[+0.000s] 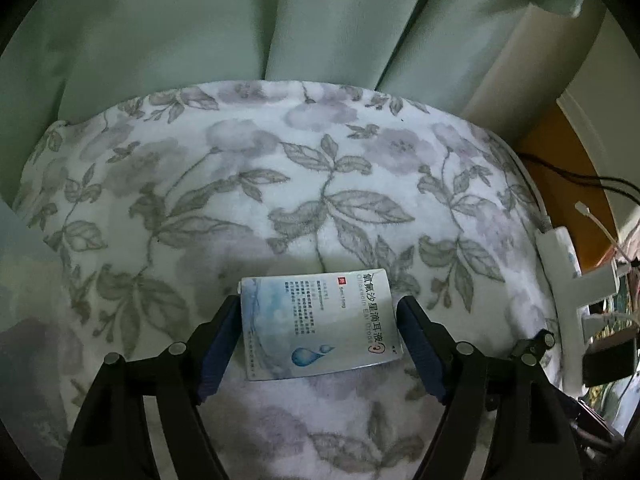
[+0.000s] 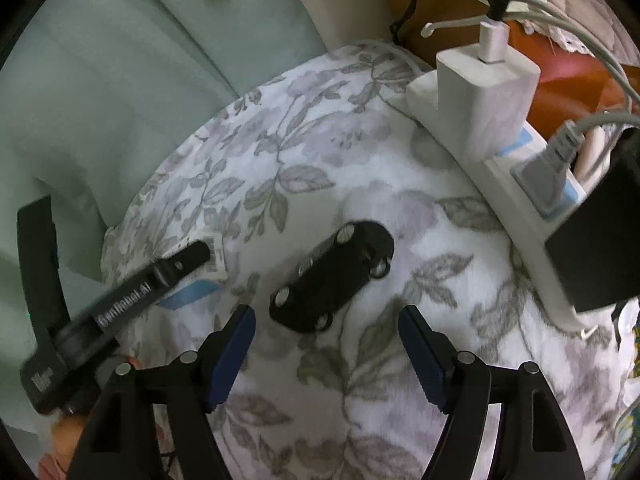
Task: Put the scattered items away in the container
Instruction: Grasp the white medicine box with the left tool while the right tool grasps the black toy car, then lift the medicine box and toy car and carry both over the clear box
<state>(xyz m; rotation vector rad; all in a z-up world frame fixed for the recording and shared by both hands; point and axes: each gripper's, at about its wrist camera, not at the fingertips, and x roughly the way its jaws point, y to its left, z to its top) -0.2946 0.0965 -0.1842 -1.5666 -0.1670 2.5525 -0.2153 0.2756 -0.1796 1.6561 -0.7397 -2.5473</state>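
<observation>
A pale blue and white ear-drops box (image 1: 316, 324) lies flat on the floral blanket (image 1: 280, 184). My left gripper (image 1: 319, 302) stands open with one finger at each long side of the box; whether the pads touch it I cannot tell. In the right wrist view a black toy car (image 2: 332, 276) rests on the blanket just beyond my right gripper (image 2: 327, 314), which is open with nothing between its fingers. The left gripper (image 2: 152, 284) shows there too, off to the left over the box (image 2: 192, 293). No container is in view.
A white power strip (image 2: 516, 216) with a white charger (image 2: 484, 96), plugs and a black adapter (image 2: 596, 248) runs along the blanket's right edge, cables trailing behind. Green fabric (image 1: 240, 32) hangs at the back and left. A hand (image 2: 68, 436) holds the left gripper.
</observation>
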